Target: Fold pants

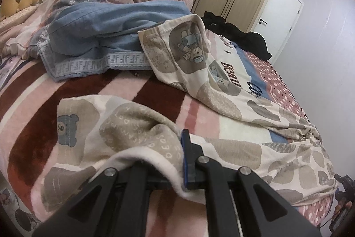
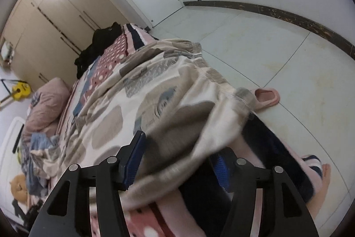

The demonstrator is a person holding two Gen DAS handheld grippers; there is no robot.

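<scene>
Pajama pants (image 1: 233, 108) lay spread across the striped bed blanket (image 1: 35, 130), soft printed cotton, light and limp, so I judged they would sag and slide wherever unsupported; hems and waistband looked like the firm places to pinch. My left tool (image 1: 180, 161) was clamped tight on a fold of the near leg. My right tool (image 2: 177, 161) stood with jaws apart, cloth draped loosely between the blue pads, not pinched. Left view showed me both legs and the blue denim (image 1: 106, 41) beyond; only the right view showed the gathered waistband (image 2: 199, 52) at the bed's edge and the pink slipper (image 2: 266, 97) below.
</scene>
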